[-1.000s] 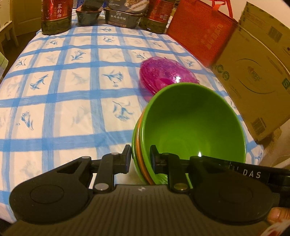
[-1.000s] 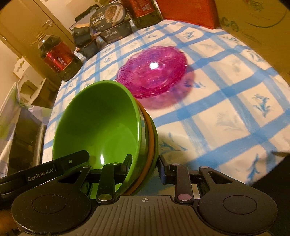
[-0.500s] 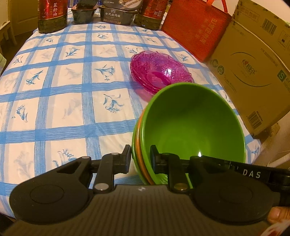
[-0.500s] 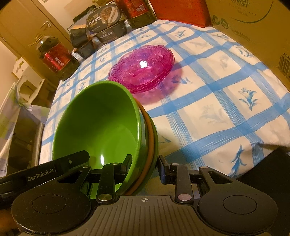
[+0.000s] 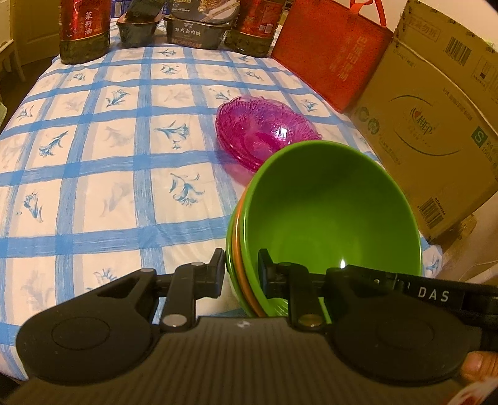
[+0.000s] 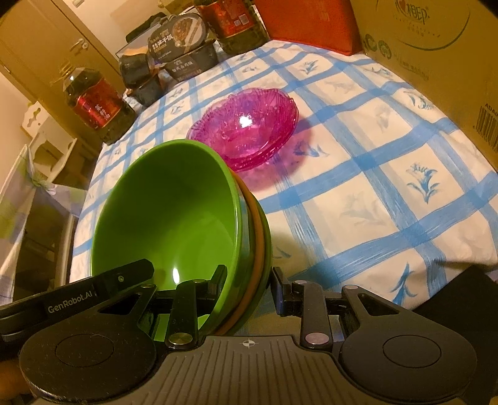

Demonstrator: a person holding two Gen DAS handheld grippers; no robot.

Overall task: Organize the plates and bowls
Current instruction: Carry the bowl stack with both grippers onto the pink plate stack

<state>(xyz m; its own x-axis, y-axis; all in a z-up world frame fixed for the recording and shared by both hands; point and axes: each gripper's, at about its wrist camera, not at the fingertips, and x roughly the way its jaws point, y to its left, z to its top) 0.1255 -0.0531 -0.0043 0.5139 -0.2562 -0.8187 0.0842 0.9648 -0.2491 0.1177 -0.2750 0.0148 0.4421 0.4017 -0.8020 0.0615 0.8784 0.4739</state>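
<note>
The left tongs (image 5: 241, 268) are nearly closed, clamped across the rims of the stacked bowls (image 5: 330, 218): one finger sits outside the stack, the other inside the top green bowl. The right tongs (image 6: 249, 280) stand a little wider and straddle the opposite side of the same rims, one finger inside the green bowl and the other just outside the stack; whether the outer pad presses the wall cannot be told for sure, though the bowls appear gripped. The stack, green over orange over green, hangs tilted between the two tongs, above the near edge of the surface (image 5: 102, 174) with its blue-checked cloth. Both tongs point steeply downward and forward. A fingertip (image 5: 474, 364) of the person shows at the lower right corner of the left view.

Just beyond the held stack, ahead of both tongs, the pink glass plates (image 6: 246, 127) rest nested on the cloth. Farther ahead stand oil bottles (image 5: 84, 28) and food boxes (image 5: 199, 31); a red bag (image 5: 330, 53) and a cardboard box (image 5: 435, 124) lie to the right.
</note>
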